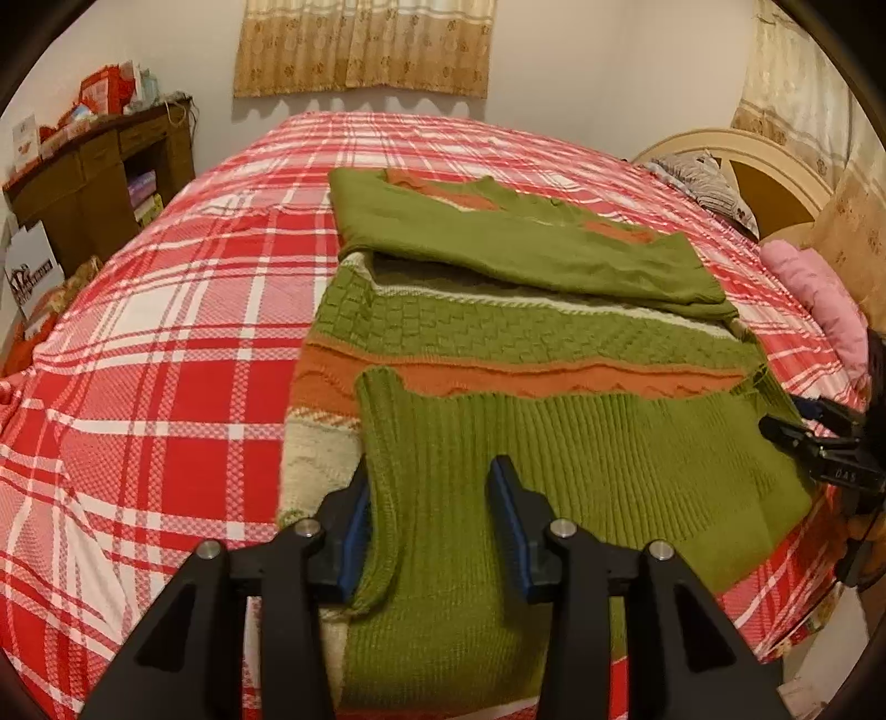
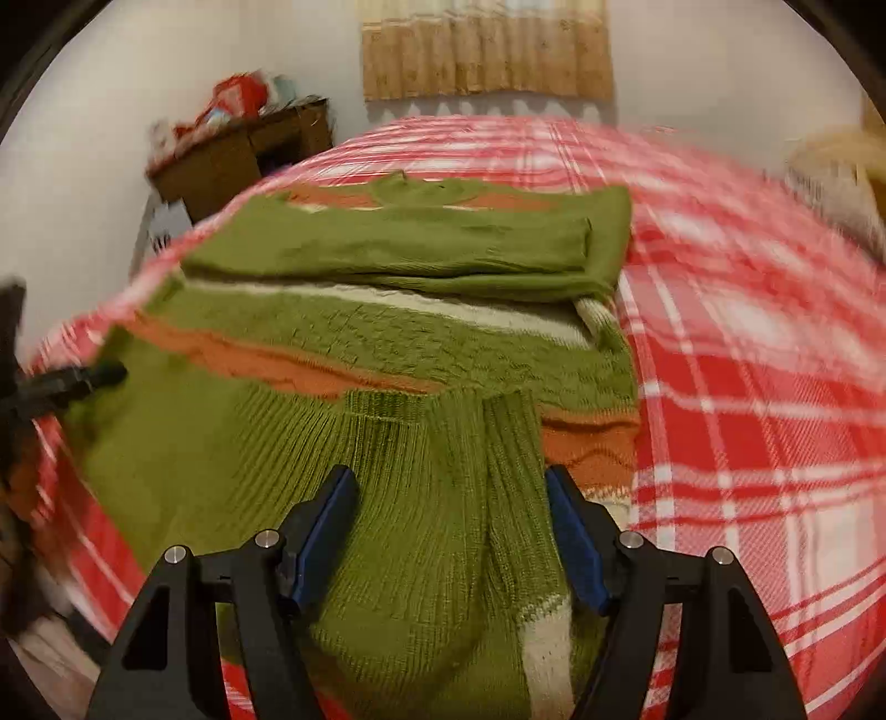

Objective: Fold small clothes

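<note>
A green knit sweater [image 1: 526, 332] with orange and cream bands lies on the red plaid bed [image 1: 166, 387]. Its sleeves are folded across the chest. Its ribbed green hem [image 1: 554, 459] is turned up over the body. My left gripper [image 1: 432, 498] is open, its fingers on either side of the hem's left end. My right gripper [image 2: 448, 498] is open over the hem's right end [image 2: 443, 471], where the fabric bunches. The right gripper also shows at the right edge of the left wrist view [image 1: 819, 443], and the left gripper at the left edge of the right wrist view [image 2: 72, 382].
A brown wooden desk [image 1: 99, 177] with boxes stands at the far left by the wall. A pink cloth [image 1: 819, 299] and a pillow [image 1: 703, 183] lie by the cream headboard [image 1: 775, 166] at the right. A curtain [image 1: 360, 44] hangs on the back wall.
</note>
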The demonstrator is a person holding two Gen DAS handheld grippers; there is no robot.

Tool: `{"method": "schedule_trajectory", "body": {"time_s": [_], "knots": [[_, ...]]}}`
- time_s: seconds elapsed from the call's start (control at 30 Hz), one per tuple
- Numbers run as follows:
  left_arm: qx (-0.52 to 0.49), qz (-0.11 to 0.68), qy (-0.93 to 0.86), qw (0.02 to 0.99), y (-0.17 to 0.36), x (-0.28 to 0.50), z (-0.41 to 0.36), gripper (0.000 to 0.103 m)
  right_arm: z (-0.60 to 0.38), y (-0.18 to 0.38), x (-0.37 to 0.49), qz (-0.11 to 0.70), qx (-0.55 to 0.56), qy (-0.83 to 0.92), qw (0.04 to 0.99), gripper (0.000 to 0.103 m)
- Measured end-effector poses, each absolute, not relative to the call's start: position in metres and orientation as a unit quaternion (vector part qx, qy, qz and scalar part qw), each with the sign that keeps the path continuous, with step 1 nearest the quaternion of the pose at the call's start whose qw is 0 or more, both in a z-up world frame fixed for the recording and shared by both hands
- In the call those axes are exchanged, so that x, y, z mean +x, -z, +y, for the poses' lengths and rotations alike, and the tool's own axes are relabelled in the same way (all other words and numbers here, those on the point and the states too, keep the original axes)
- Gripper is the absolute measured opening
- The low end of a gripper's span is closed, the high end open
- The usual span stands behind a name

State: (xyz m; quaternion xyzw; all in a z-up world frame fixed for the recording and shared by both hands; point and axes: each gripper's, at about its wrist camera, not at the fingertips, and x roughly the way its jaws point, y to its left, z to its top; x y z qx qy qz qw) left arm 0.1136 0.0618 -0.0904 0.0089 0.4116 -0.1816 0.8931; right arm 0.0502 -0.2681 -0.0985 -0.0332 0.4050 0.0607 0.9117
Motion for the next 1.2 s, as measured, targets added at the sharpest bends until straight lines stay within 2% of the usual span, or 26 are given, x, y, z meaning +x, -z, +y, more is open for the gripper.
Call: {"method": "schedule_trajectory", "body": {"time_s": [0.03, 0.07, 0.17, 0.33, 0.53, 0.8, 1.2], "knots": [[0.014, 0.407, 0.176, 0.896, 0.09, 0.113, 0.061, 0.019, -0.266, 0.096, 0.048, 0.403, -0.031, -0.073, 0.912, 0.033], [0.012, 0.404, 0.176, 0.897, 0.09, 0.112, 0.061, 0.012, -0.266, 0.095, 0.048, 0.409, -0.021, -0.083, 0.908, 0.013], [0.002, 0.412, 0.174, 0.894, 0.084, 0.116, 0.062, 0.008, -0.266, 0.087, 0.046, 0.404, -0.021, -0.076, 0.912, 0.012], [-0.009, 0.383, 0.179, 0.906, 0.057, 0.121, 0.061, 0.008, -0.271, 0.049, 0.042, 0.354, 0.008, -0.075, 0.932, 0.012], [-0.034, 0.35, 0.172, 0.92, 0.022, 0.151, 0.06, 0.008, -0.27, 0.009, 0.056, 0.295, -0.007, -0.055, 0.954, 0.012], [-0.032, 0.329, 0.147, 0.932, 0.004, 0.212, 0.042, 0.006, -0.282, -0.004, 0.117, 0.283, -0.002, -0.02, 0.959, 0.012], [-0.043, 0.341, 0.124, 0.931, 0.01, 0.306, 0.014, 0.006, -0.29, 0.0, 0.213, 0.284, -0.042, 0.005, 0.958, 0.012]]}}
